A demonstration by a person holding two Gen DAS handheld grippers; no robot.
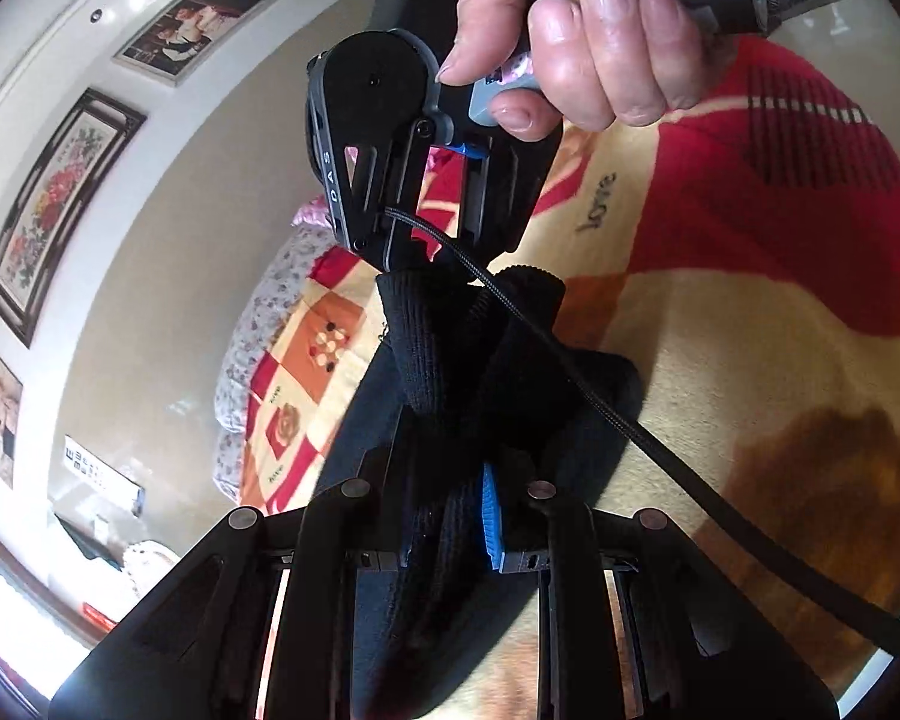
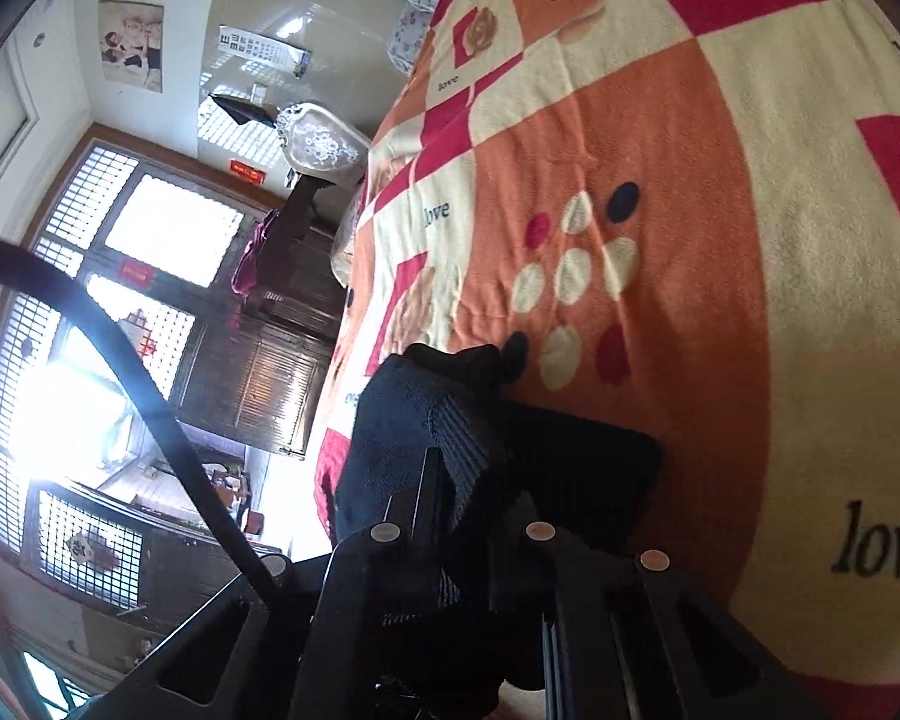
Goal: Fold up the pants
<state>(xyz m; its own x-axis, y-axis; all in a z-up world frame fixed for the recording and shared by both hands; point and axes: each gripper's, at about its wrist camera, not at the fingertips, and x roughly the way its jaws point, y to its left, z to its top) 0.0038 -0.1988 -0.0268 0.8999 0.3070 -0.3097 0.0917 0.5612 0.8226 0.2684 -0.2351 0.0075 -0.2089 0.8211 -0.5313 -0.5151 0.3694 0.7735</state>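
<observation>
Both grippers clamp the black pants (image 1: 450, 360) over the blanket (image 2: 720, 240): left gripper (image 1: 456, 534) near, right gripper (image 1: 432, 240) far.

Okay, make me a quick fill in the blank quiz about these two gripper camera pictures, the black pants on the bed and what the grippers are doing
1. The pants held by the left gripper are ____ in colour.
2. The right gripper is closed on the ____ of the pants.
3. The word printed repeatedly on the blanket is ____.
4. On the wall, the flower picture hangs in a dark ____.

Missing words: black; cuff; love; frame
</observation>
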